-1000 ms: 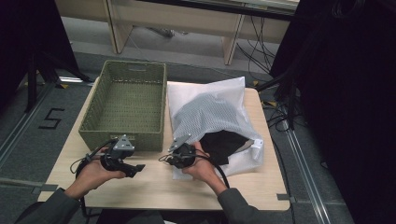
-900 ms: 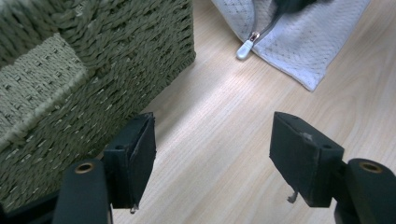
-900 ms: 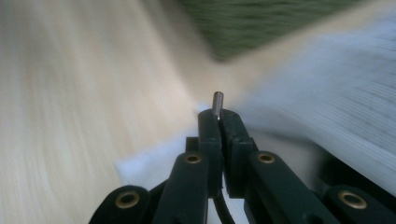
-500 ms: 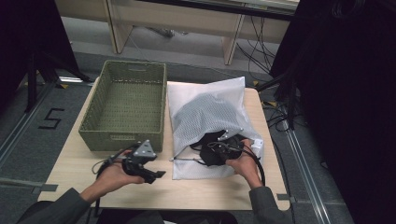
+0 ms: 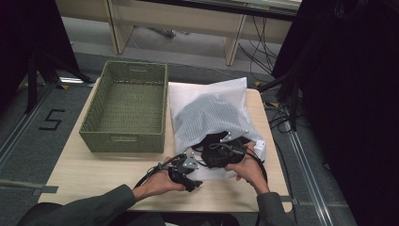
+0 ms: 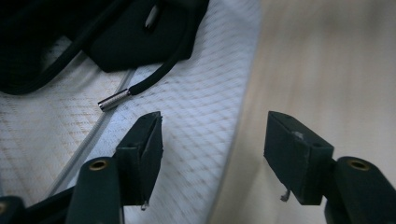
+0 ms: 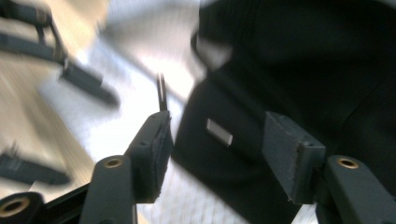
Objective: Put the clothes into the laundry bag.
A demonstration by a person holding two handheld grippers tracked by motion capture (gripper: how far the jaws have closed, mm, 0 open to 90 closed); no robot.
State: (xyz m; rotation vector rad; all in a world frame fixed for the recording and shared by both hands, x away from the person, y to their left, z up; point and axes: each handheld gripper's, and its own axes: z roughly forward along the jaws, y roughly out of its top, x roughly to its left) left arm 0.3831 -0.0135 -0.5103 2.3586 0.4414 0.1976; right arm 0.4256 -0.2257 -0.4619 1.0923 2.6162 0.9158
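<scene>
a white mesh laundry bag [image 5: 209, 113] lies flat on the right half of the light wooden table [image 5: 80, 174], with its open end turned to the person. a black cloth garment [image 5: 221, 150] pokes out of that open end. a black drawstring cord with a small silver metal tip [image 6: 114, 99] lies on the mesh just past the garment.

the left gripper [image 5: 186, 170] sits low at the near edge of the bag. its jaws have just been closing a bit but stand apart with nothing pinched. in the left gripper view [image 6: 212, 156] the edge of the bag runs up between them, one jaw over the mesh and the other over bare wood. the silver tip is just beyond the jaw over the mesh.

the right gripper [image 5: 226, 151] is right at the garment, at the bag's mouth. its jaws have just been opening and stand wide apart. in the right gripper view [image 7: 215, 149] the black cloth lies between them, and the pads do not press on it.

a green woven basket [image 5: 124, 139] stands just beside the bag on its left, well away from both grippers.
</scene>
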